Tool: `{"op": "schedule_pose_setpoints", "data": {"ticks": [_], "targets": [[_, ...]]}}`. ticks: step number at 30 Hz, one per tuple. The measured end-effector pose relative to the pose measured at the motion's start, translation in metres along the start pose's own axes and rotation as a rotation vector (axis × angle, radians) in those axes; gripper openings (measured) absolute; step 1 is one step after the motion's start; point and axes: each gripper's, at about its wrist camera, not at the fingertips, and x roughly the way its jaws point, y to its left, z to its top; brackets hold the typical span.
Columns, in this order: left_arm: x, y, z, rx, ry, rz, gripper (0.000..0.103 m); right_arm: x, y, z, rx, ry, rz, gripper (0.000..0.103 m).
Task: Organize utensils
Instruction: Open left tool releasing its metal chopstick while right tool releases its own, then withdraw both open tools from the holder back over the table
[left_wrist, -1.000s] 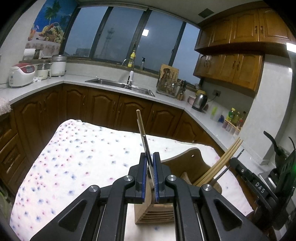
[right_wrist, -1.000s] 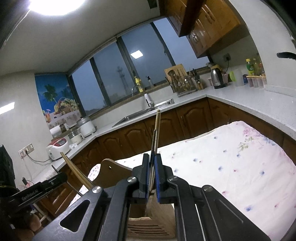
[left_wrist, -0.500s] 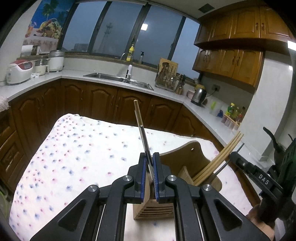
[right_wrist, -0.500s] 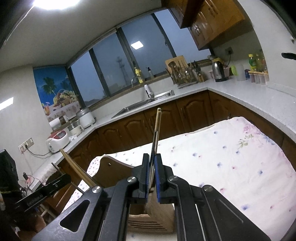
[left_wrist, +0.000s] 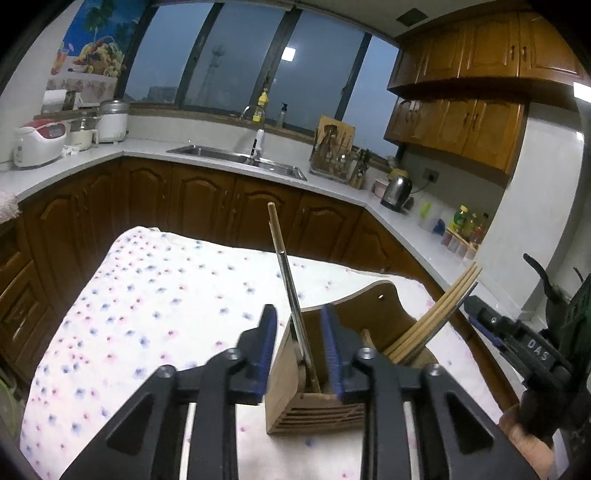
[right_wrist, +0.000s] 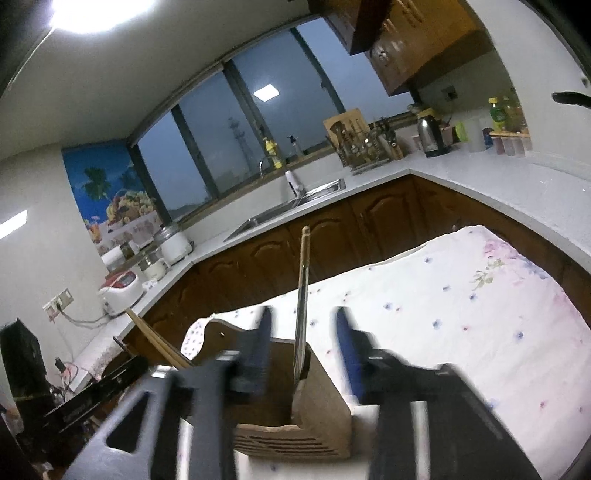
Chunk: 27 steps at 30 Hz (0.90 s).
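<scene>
A wooden utensil holder (left_wrist: 314, 406) with a slatted front and a tall curved back stands on the flowered tablecloth (left_wrist: 147, 314). My left gripper (left_wrist: 299, 328) hangs over its left compartment, its jaws opening. A thin utensil (left_wrist: 286, 273), wooden tip over a metal shaft, stands free between the pads. Wooden chopsticks (left_wrist: 443, 299) lean out of the holder's right side, by my right gripper (left_wrist: 480, 317). In the right wrist view my right gripper (right_wrist: 304, 332) is blurred, its jaws opening around a similar upright utensil (right_wrist: 303, 280) in the holder (right_wrist: 325, 417). Neither pad touches it.
The cloth-covered table (right_wrist: 480, 314) stretches beyond and beside the holder. Brown cabinets (left_wrist: 221, 206) and a white counter with a sink (left_wrist: 236, 158), rice cookers (left_wrist: 40, 144), a kettle (left_wrist: 395, 192) and bottles (left_wrist: 465, 229) ring the table. A hand (left_wrist: 528, 446) grips the right tool.
Both grippers' jaws, clamped on their utensils in the earlier frames, have parted. The utensils now stand loose in the holder. The right wrist view has tilted a little.
</scene>
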Motion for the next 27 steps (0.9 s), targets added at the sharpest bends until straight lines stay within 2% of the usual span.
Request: {"op": "schedule_pose_setpoints", "data": {"ticks": [2, 4, 5, 6, 7, 9, 10, 15, 21, 27], "targets": [[-0.004, -0.001, -0.002, 0.0, -0.001, 0.009, 0.038, -0.004, -0.001, -0.001, 0.0, 0.002, -0.005, 0.047], [-0.012, 0.0, -0.006, -0.003, -0.008, 0.021, 0.056, -0.008, -0.003, -0.004, -0.001, 0.008, 0.008, 0.052], [-0.017, 0.001, -0.008, -0.007, -0.012, 0.033, 0.069, -0.011, -0.003, -0.005, -0.004, 0.008, 0.01, 0.061], [-0.02, 0.001, -0.01, -0.009, -0.015, 0.04, 0.074, -0.014, -0.002, -0.008, -0.009, 0.005, 0.014, 0.074], [-0.026, 0.002, -0.013, -0.014, -0.024, 0.056, 0.081, -0.017, -0.001, -0.01, -0.016, -0.003, 0.018, 0.081], [-0.034, 0.002, -0.016, -0.018, -0.025, 0.068, 0.084, -0.023, 0.002, -0.013, -0.033, -0.014, 0.015, 0.097], [-0.037, 0.001, -0.018, -0.017, -0.019, 0.073, 0.088, -0.026, 0.003, -0.015, -0.042, -0.019, 0.017, 0.098], [-0.062, -0.002, -0.026, -0.017, -0.026, 0.088, 0.091, -0.041, 0.013, -0.019, -0.072, -0.021, 0.04, 0.098], [-0.092, -0.005, -0.036, -0.009, -0.039, 0.096, 0.092, -0.065, 0.025, -0.024, -0.107, -0.037, 0.058, 0.098], [-0.135, -0.01, -0.06, -0.005, -0.037, 0.109, 0.095, -0.099, 0.031, -0.046, -0.117, -0.039, 0.093, 0.099]]}}
